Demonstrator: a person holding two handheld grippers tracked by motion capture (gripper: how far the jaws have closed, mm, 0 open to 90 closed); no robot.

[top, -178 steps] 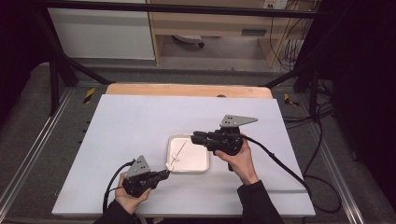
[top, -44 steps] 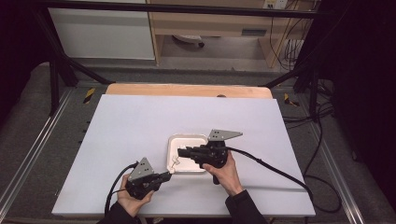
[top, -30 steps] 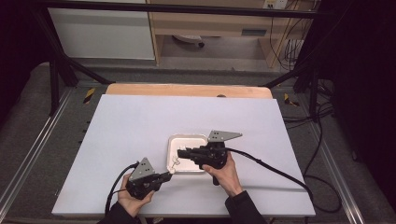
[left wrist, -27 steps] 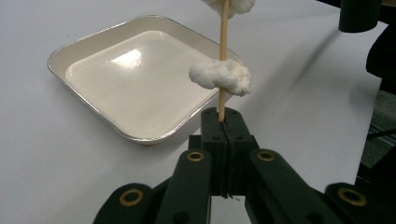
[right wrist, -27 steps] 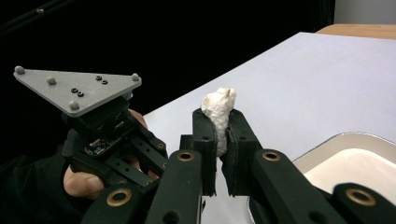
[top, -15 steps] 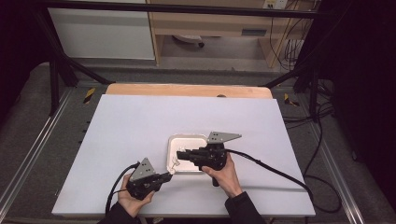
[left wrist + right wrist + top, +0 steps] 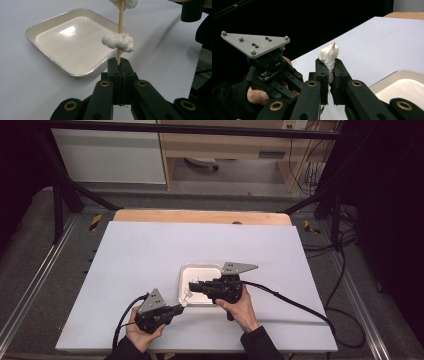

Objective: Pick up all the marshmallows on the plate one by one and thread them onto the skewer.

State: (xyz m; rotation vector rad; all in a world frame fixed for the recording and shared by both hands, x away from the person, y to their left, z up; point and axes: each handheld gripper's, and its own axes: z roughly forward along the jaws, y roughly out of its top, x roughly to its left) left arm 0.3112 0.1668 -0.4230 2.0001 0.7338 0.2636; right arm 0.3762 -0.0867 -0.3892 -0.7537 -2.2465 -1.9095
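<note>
Wooden skewer (image 7: 120,30) upright at centre frame, base clamped in left gripper (image 7: 119,65); right gripper (image 7: 331,67) clamped on top white lump (image 7: 328,57), pull line along the skewer's axis.

Counter (image 7: 150,255): white top, wooden far edge.
Floor (image 7: 35,250): grey carpet.
Behind: white cabinet (image 7: 110,155), wooden shelving (image 7: 240,145).

On the table (image 7: 150,250), the tray (image 7: 200,270) sits nearer the front edge than the back, right of centre. My left gripper (image 7: 176,309) lies at the tray's front-left corner, my right gripper (image 7: 192,286) over its front half. The skewer (image 7: 120,32) runs between them, a lump (image 7: 118,42) on it above the tray's corner.
</note>
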